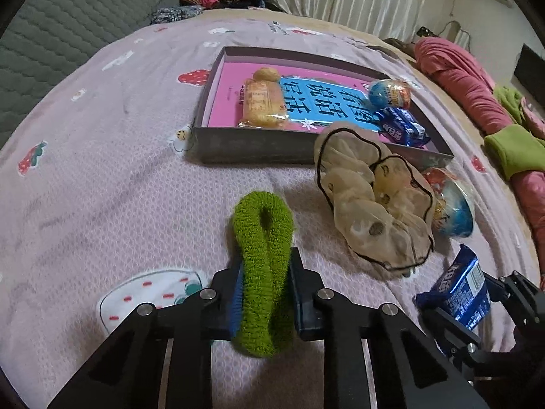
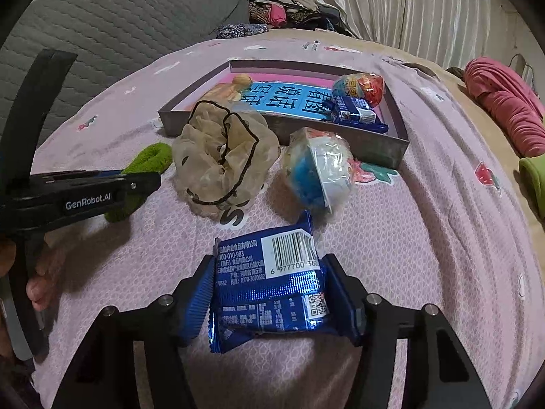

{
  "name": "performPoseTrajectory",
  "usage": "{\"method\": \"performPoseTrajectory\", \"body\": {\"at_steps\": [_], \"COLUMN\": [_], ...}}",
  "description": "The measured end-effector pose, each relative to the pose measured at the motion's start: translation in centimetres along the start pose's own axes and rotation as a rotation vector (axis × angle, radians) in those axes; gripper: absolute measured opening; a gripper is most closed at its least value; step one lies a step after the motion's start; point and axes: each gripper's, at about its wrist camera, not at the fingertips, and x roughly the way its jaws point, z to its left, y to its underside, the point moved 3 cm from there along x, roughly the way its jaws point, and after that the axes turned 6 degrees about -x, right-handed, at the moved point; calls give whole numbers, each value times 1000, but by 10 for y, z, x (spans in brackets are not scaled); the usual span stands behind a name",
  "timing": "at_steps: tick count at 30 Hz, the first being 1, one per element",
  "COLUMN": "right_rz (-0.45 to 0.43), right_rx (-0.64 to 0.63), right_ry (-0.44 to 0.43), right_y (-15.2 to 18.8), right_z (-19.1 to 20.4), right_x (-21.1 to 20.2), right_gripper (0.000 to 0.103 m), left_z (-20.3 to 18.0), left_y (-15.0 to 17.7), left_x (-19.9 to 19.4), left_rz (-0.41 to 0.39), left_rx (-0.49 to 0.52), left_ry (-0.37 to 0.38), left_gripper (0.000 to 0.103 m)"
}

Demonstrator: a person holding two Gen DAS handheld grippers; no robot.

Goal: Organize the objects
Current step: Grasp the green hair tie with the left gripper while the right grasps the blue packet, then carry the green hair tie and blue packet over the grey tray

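The left gripper (image 1: pixel 264 293) pinches a green hair tie (image 1: pixel 262 238); the right gripper (image 2: pixel 269 293) pinches a blue snack packet (image 2: pixel 269 283). Only the right view shows the packet's barcode; ahead of both lies the box (image 1: pixel 259 146).

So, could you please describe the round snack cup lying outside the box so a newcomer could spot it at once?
Find the shallow grey cardboard box on the pink patterned bedspread. Just outside its near wall lies a plastic-wrapped blue-and-white snack cup on its side, beside the sheer beige scrunchie. It is the only dome-shaped item outside the box.
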Motion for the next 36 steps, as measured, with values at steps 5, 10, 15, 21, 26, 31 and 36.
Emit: {"method": "performPoseTrajectory", "body": {"at_steps": [5, 10, 15, 21, 26, 31, 36], "right_rz": [1, -5, -19, -53, -72, -98, -131], "right_rx": [11, 13, -8, -9, 8, 15, 29], "right_ry": [-36, -63, -60, -36, -34, -48, -51], "right_y": [2, 4, 6, 6, 8, 12, 12], "right_z": [0, 5, 14, 14, 16, 21, 22], "right_x": [-4, -14, -26, -50, -64, -82, -101], "right_gripper": [59, 58, 57, 57, 57, 57, 57], "left_z": [-5, -8, -14, -21, -20, -18, -16], "left_y": [13, 24, 36, 45, 58, 68, 70], "left_x": [-9, -21, -32, -54, -69, -91, -111], "left_rz": [-5, -4, -4, -31, -40, -65, -98], "left_rx": [15, 19, 26, 47, 37, 22, 9], "left_ry": [1, 8, 19, 23, 25, 23, 21], "left_gripper": [22, 22, 22, 22, 22, 22, 22]}}
